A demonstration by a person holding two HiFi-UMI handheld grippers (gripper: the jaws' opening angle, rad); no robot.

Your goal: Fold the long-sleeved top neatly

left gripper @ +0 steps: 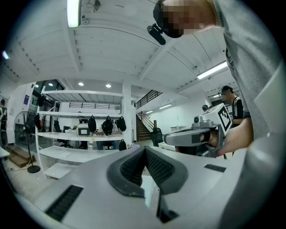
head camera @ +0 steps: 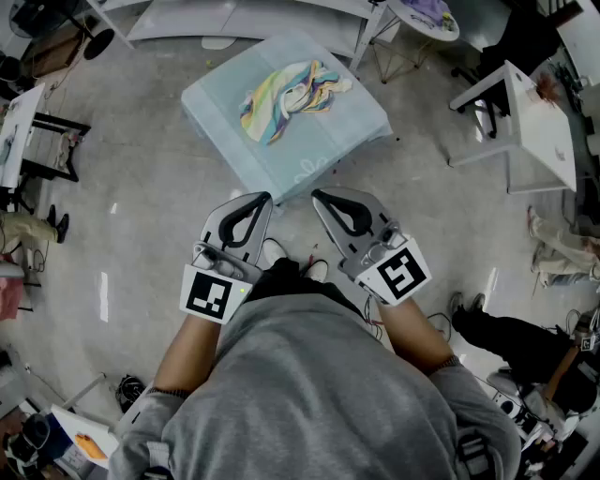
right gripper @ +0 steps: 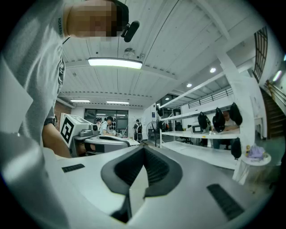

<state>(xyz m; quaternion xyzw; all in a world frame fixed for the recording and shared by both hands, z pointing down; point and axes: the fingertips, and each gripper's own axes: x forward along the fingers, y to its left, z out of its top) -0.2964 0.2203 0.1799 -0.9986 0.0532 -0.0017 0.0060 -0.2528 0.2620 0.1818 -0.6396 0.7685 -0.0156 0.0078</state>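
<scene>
A pastel striped long-sleeved top lies crumpled on a small table with a pale blue cloth ahead of me. My left gripper and right gripper are held side by side, short of the table's near edge, both shut and empty. In the left gripper view the jaws of my left gripper meet at the tip, and the right gripper shows to the right. My right gripper is likewise shut in its own view, pointing level into the room. The top is in neither gripper view.
White tables stand to the right and a round table at the back. White shelving with dark bags lines the room. People stand or sit at the edges. Bare concrete floor surrounds the table.
</scene>
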